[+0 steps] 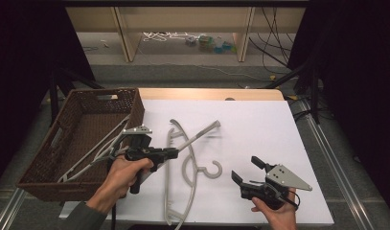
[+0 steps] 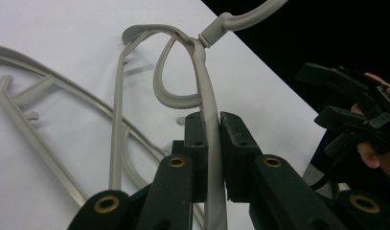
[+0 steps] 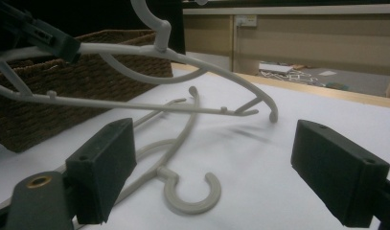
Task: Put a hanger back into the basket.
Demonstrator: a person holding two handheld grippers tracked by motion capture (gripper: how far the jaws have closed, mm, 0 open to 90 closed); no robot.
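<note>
Left gripper [image 2: 212, 139] is clamped on a grey hanger's [image 2: 209, 96] arm, holding it tilted off the white table [image 1: 259, 134], its far end over the basket [image 1: 82, 115]. A second hanger [image 1: 188, 172] lies flat beneath it on the table. Right gripper [image 1: 247, 171] sits well apart, jaws spread, nothing between them.

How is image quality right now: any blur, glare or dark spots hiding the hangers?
High view: white table evenly lit, surroundings dark, held hanger slightly soft. Left gripper view: left gripper jaws, shut on the held hanger, are sharp; no glare. Right gripper view: near jaws of the right gripper blurred, lying hanger clear, faint shadow beneath the raised one.
</note>
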